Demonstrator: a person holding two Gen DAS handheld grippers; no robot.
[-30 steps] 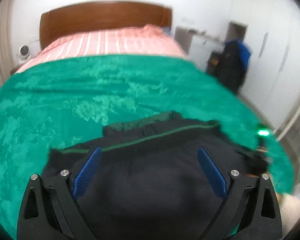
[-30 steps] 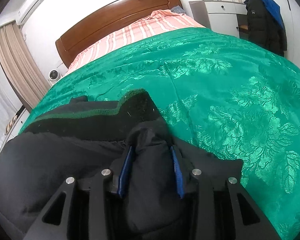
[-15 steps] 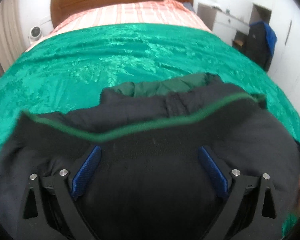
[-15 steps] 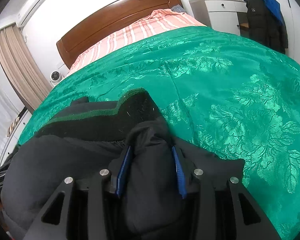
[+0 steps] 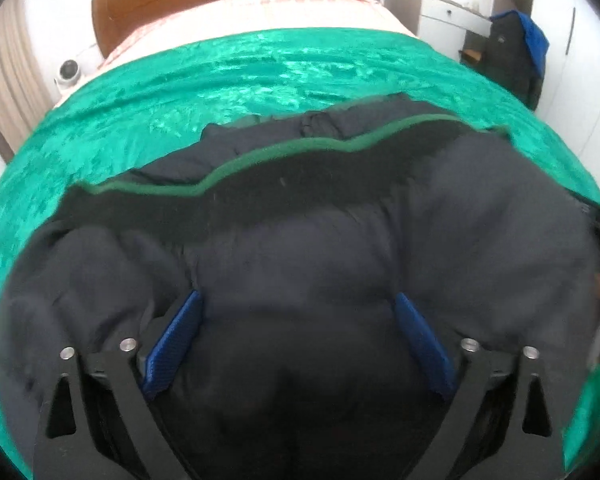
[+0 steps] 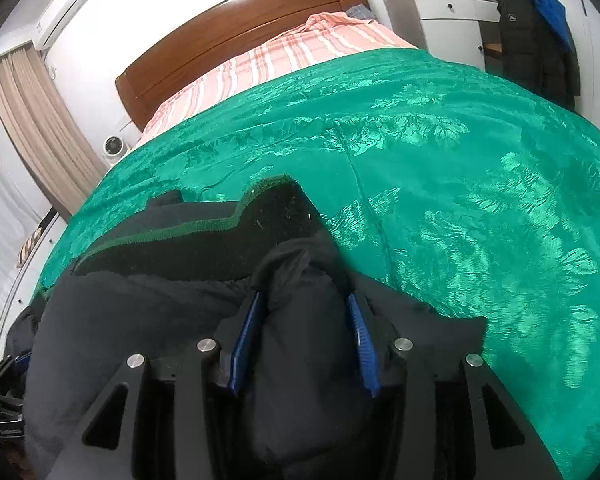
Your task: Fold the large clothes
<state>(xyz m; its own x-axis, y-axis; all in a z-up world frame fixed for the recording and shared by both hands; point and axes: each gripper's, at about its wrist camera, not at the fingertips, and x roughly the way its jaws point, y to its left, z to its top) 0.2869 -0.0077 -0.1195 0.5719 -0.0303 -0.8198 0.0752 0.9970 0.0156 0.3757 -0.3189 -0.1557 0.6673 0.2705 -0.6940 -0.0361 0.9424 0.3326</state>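
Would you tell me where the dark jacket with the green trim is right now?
The dark jacket lies at the near edge of the green bedspread, filling the foreground of both wrist views; the right gripper pinches a bunched fold, and the left gripper straddles it.

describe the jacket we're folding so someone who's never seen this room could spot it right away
Start at the big bed with the shiny green bedspread. At its near end lies a bulky dark padded jacket, pinched by the right gripper. Its black knit band edged with a green stripe distinguishes it from the jacket on the chair.
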